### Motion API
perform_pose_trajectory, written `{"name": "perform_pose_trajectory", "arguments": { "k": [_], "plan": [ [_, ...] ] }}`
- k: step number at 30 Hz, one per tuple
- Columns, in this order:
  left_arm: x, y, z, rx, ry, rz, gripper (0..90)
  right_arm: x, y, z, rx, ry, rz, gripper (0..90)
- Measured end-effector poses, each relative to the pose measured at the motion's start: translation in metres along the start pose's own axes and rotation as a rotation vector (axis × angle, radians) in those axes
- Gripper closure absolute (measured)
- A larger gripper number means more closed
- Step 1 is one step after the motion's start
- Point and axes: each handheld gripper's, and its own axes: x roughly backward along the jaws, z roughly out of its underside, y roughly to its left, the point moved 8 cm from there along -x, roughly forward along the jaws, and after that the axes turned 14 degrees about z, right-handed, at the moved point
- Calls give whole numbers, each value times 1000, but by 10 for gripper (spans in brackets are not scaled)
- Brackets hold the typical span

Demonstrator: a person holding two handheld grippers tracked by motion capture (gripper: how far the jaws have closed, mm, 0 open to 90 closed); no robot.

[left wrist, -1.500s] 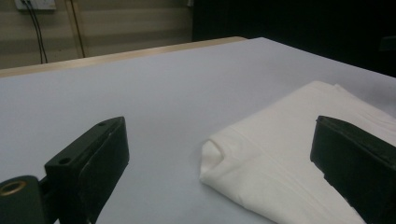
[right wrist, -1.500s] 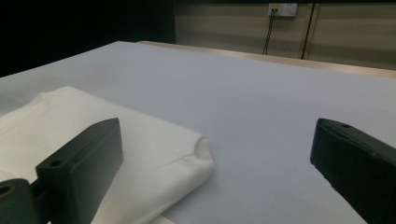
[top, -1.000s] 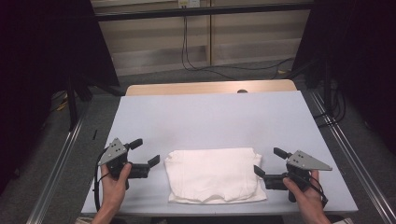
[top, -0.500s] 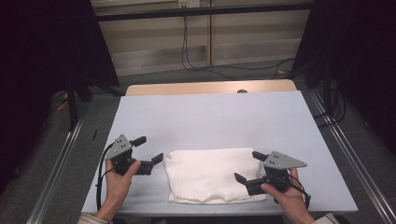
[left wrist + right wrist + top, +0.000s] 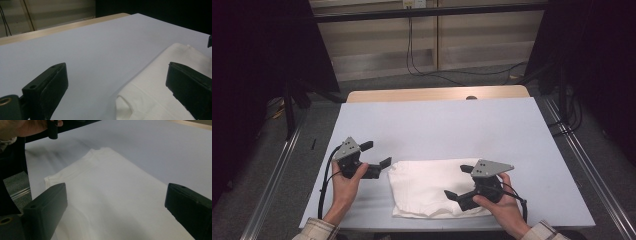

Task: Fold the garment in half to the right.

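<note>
I find the folded white cloth [image 5: 439,187] lying flat on the near half of the table [image 5: 452,125], its long axis running left to right, parallel to the near table edge. Its front edge sits close to that near edge; its left short edge shows a folded hem in the left gripper view.

My right gripper [image 5: 459,181] is over the cloth's right part, jaws spread wide and aimed leftward along the cloth; I cannot tell from the views whether the lower jaw touches the fabric. My left gripper [image 5: 377,154] stands just beside the cloth's left edge, jaws spread, the nearer jaw close to the cloth's upper-left corner, not pinching anything.

Beyond the cloth, the far half of the table is bare white surface, with open room also left and right of the cloth.
</note>
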Motion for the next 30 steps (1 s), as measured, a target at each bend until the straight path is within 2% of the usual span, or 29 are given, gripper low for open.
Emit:
{"name": "perform_pose_trajectory", "arguments": {
  "k": [2,6,9,12,16,19,24,27,30],
  "plan": [
    [-2,-1,1,-10,18,10,42,-2,5,-3,4,-2,-16,38],
    [-7,3,-8,-2,-2,16,42,-9,18,-6,62,31,-38,43],
    [-15,7,-11,-24,19,15,42,-15,27,-7,80,58,-69,45],
    [-22,7,-8,-24,34,36,42,-20,36,-8,96,84,-90,45],
    [-23,6,2,-7,88,52,43,-31,48,-9,133,108,-98,41],
    [-25,4,2,-18,87,69,47,-38,64,-9,143,136,-160,50],
    [-27,2,8,-26,119,79,49,-51,91,-11,177,176,-221,50],
    [-26,1,8,-15,126,84,49,-60,103,-10,186,191,-269,90],
    [-23,3,7,-16,116,68,49,-66,108,-10,188,192,-286,87]
  ]
}}
